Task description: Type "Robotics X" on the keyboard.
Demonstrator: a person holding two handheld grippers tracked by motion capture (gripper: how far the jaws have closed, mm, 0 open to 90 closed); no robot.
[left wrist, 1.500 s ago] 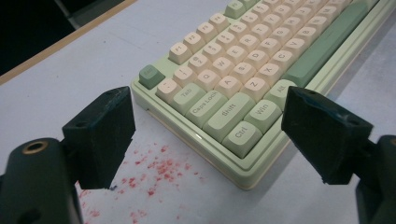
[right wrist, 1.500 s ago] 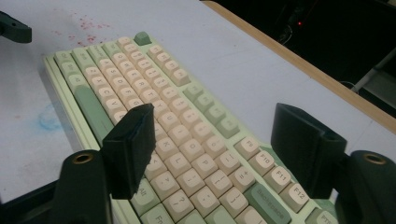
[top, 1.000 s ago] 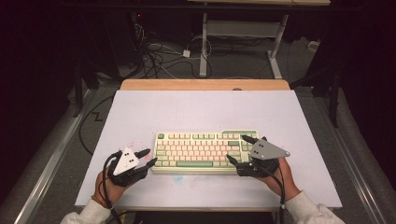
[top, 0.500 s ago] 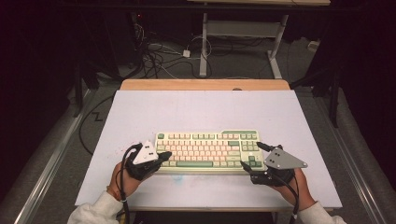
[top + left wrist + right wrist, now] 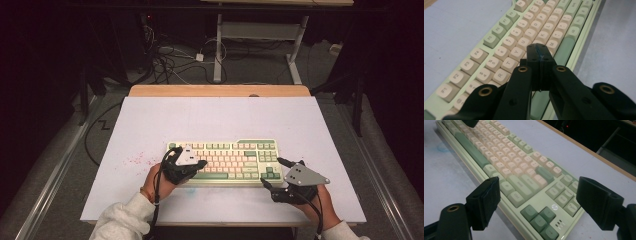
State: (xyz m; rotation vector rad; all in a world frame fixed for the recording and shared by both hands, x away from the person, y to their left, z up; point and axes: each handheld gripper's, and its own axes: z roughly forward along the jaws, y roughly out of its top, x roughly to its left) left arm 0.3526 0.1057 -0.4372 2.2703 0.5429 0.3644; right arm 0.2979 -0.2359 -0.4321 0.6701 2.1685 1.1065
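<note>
Tongs first: my left tongs (image 5: 539, 53) are pressed fully together with nothing between them, their joined tips poised over the letter keys in the middle of the left gripper view, around the H and N area, with Y, U and M readable beside them. Whether the tips already touch a keycap I cannot tell; they look just above or barely on it. From the high view the left tongs (image 5: 200, 164) sit at lower centre-left, over the left half of the keyboard (image 5: 225, 160), with my left hand (image 5: 159, 181) behind them.

My right tongs (image 5: 536, 202) stand wide apart and hold nothing. In the right gripper view the 2 black pads frame the keyboard's (image 5: 506, 167) arrow-key corner at lower centre, without touching it. In the high view the right tongs (image 5: 272, 172) hover just beside the keyboard's lower right corner, right hand (image 5: 320, 205) at the bottom right of the frame.

The keyboard lies flat on the table (image 5: 220, 117), slightly below the middle of the high view, long side running left to right, with a faint scatter of red specks (image 5: 134, 160) on the table to its left.

My read on progress: the left tongs are closed into a single poking tip and lined up over the keys, so the approach is done. Pressing keys looks like the work in hand, and I see no sign of how many presses are left. The right tongs seem parked, ready to steady the keyboard's end if it slides.
</note>
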